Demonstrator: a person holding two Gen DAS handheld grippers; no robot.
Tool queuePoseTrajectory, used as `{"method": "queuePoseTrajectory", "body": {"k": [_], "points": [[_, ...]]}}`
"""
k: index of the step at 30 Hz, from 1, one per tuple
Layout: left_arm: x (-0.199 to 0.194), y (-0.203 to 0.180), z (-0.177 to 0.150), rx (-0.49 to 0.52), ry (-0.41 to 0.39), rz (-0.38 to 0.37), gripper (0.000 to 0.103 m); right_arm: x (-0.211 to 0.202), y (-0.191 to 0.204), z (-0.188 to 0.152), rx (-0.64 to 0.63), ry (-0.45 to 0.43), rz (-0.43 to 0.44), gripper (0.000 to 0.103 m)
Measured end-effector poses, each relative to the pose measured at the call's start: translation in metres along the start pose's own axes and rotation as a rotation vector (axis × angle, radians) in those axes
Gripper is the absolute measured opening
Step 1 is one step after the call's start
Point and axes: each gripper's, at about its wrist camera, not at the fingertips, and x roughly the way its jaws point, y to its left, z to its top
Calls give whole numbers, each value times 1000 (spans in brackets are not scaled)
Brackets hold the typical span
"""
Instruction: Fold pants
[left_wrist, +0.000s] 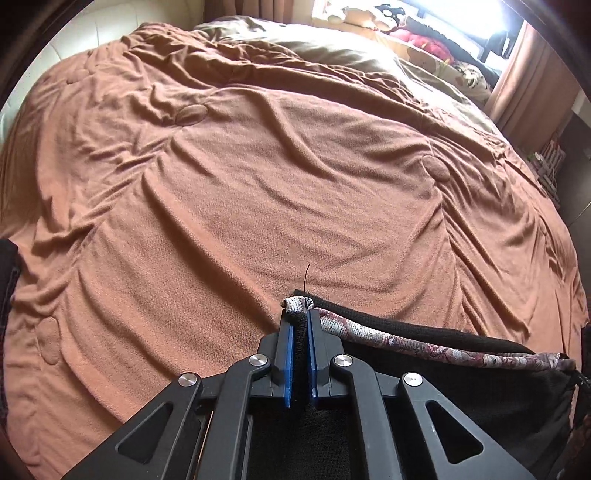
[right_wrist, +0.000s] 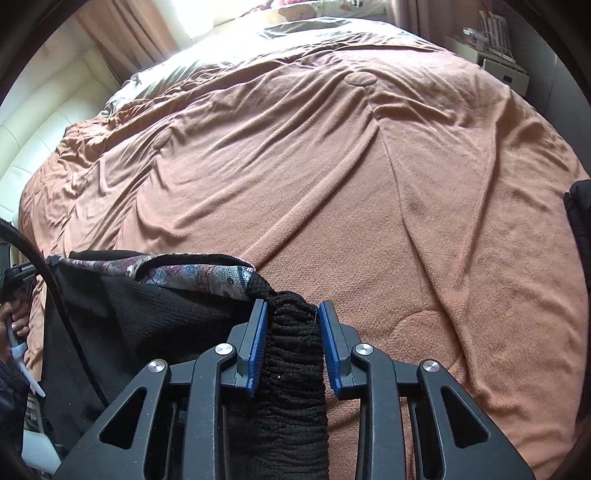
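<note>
Pants: black open-knit fabric, coarse mesh texture, with a patterned grey-maroon woven band along the top edge, rolled into a cord-like ridge. They hang between the two tongs, above the near edge of the bed.

Left gripper: blue ribbed pads nearly together, clamped on a thin corner of the pants where band and knit meet; the fabric runs off to its right.

Right gripper: pads held wider apart, pinching a thick gathered bunch of the black knit; the band trails to its left.

Ahead of both tongs: brown terry blanket, wrinkled, with oval stitched patches, over the bed.

Left view only: plush toys by the bright window, far ahead and right. Right view only: cream padded headboard at far left, white shelf unit at far right, dark cable crossing the pants.
</note>
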Motion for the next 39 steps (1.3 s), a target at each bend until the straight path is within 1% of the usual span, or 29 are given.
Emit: {"method": "queuePoseTrajectory", "body": {"k": [3, 8, 13, 16, 17, 18, 19, 20, 21, 22, 23, 24, 26, 28, 34, 39], "points": [[-1, -11, 8, 15, -14, -2, 7, -8, -4, -4, 20, -19, -15, 25], [20, -21, 15, 13, 13, 22, 7, -15, -7, -4, 37, -33, -37, 24], [50, -16, 11, -15, 54, 63, 6, -1, -7, 0, 47, -16, -46, 24], [63, -9, 7, -43, 73, 61, 6, 12, -6, 2, 50, 1, -35, 25], [64, -8, 7, -51, 78, 55, 10, 16, -7, 2, 59, 10, -28, 27], [64, -7, 7, -60, 80, 52, 11, 18, -10, 4, 70, 19, -20, 27], [61, -6, 7, -68, 84, 47, 15, 17, -13, 4, 81, 21, -11, 28], [58, -5, 7, -74, 92, 46, 24, 15, -15, 3, 90, 19, -1, 30], [55, -5, 7, -78, 97, 53, 36, 11, -18, 5, 95, 11, 4, 30], [49, -4, 7, -79, 95, 66, 44, 6, -20, 5, 97, 0, 4, 31], [43, -3, 6, -79, 85, 71, 54, 1, -22, 4, 101, -11, 1, 35], [35, -2, 5, -79, 71, 67, 55, -5, -25, 3, 110, -22, 8, 37], [20, 1, 2, -84, 59, 46, 55, -20, -30, -2, 135, -46, 33, 47], [6, 4, -1, -85, 54, 36, 55, -34, -34, -9, 145, -66, 39, 49], [-36, 11, -15, -66, 26, 11, 56, -67, -42, -35, 179, -87, 70, 49], [-69, 24, -36, -75, 10, -7, 56, -85, -47, -55, 205, -85, 90, 50]]}}
